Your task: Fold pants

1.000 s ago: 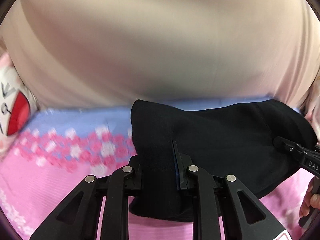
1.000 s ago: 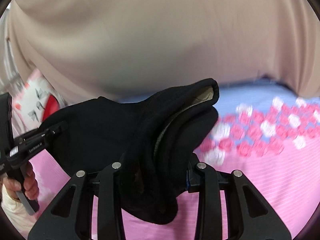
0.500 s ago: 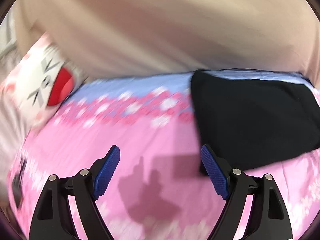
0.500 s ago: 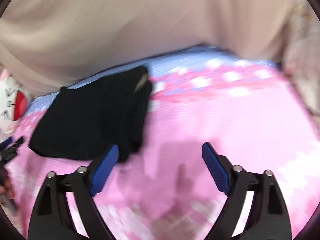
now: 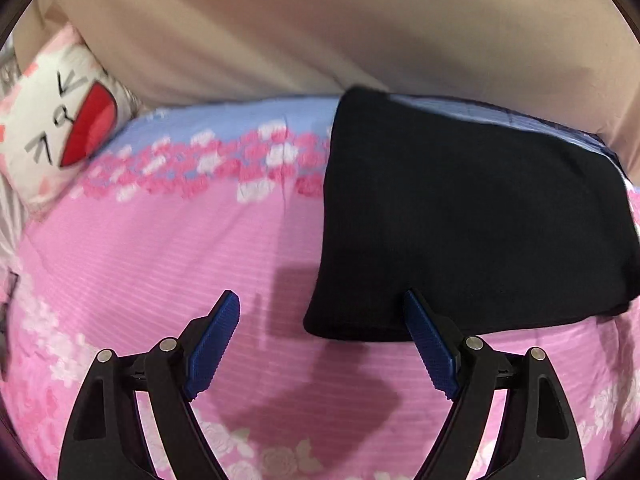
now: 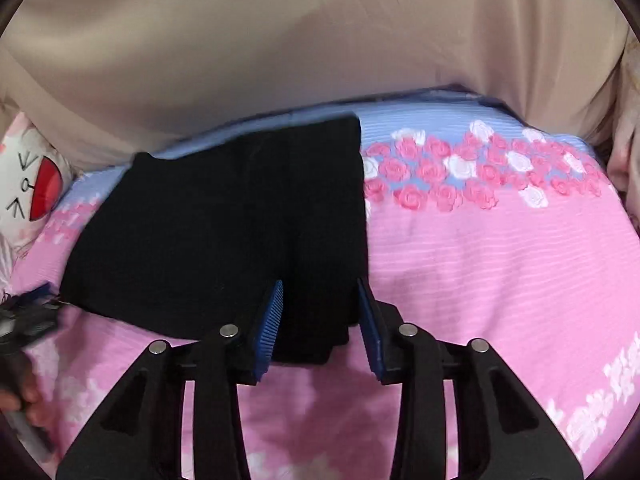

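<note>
The black pants [image 5: 472, 216] lie folded into a flat rectangle on the pink flowered bedsheet [image 5: 168, 264]. My left gripper [image 5: 322, 300] is open and empty, with its right blue pad [image 5: 428, 344] at the fold's near left corner. In the right wrist view the folded pants [image 6: 240, 224] fill the centre left. My right gripper [image 6: 320, 292] is open, its blue pads [image 6: 268, 324] on either side of the pants' near right corner, gripping nothing. The left tool and the hand holding it [image 6: 24, 344] show at that view's left edge.
A white cartoon pillow [image 5: 60, 124] with a red mouth lies at the bed's far left. A beige curtain [image 5: 320, 20] hangs along the far side of the bed. A band of pink and white roses [image 6: 472, 172] crosses the sheet beside the pants.
Both grippers let go of the pants and drew back; the pants now lie flat. The right gripper has come back over the pants' near right corner, with its fingers closer together.
</note>
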`<control>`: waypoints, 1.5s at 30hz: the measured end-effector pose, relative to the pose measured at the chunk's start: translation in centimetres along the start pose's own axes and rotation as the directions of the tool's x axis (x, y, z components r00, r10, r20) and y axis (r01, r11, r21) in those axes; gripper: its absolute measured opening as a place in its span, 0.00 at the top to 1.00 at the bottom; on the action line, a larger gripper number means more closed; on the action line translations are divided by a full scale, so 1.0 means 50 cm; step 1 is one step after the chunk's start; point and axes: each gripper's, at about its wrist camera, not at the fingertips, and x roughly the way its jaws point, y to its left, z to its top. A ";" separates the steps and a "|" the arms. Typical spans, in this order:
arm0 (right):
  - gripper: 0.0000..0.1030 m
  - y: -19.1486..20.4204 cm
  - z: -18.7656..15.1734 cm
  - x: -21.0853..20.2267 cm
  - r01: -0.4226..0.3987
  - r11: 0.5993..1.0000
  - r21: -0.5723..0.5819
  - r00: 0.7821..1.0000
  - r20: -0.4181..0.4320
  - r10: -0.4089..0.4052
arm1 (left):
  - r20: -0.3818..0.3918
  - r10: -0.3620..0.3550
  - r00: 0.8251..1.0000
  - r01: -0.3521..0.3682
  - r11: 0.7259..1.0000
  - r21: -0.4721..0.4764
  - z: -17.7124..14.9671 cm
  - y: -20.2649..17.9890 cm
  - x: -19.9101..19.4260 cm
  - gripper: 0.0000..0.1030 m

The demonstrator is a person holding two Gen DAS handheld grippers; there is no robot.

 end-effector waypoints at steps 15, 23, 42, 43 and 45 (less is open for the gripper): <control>0.55 0.035 -0.058 -0.209 0.047 0.999 0.010 0.989 0.143 -0.047 | 0.183 -0.036 0.982 0.028 0.999 0.046 -0.041 0.010 -0.196 0.21; 0.37 0.098 -0.118 -0.333 0.042 0.998 -0.036 0.966 0.256 -0.031 | 0.273 -0.073 0.959 0.047 0.994 0.099 -0.114 -0.008 -0.334 0.19; 0.15 0.121 -0.210 -0.408 0.068 0.998 -0.007 0.950 0.305 -0.062 | 0.258 -0.108 0.960 0.068 0.984 0.163 -0.221 -0.042 -0.403 0.16; 0.15 0.122 -0.212 -0.406 0.069 0.998 -0.006 0.951 0.302 -0.064 | 0.252 -0.106 0.962 0.065 0.984 0.165 -0.221 -0.042 -0.400 0.16; 0.15 0.125 -0.214 -0.403 0.071 0.997 -0.008 0.952 0.298 -0.066 | 0.249 -0.099 0.963 0.059 0.985 0.164 -0.223 -0.040 -0.397 0.16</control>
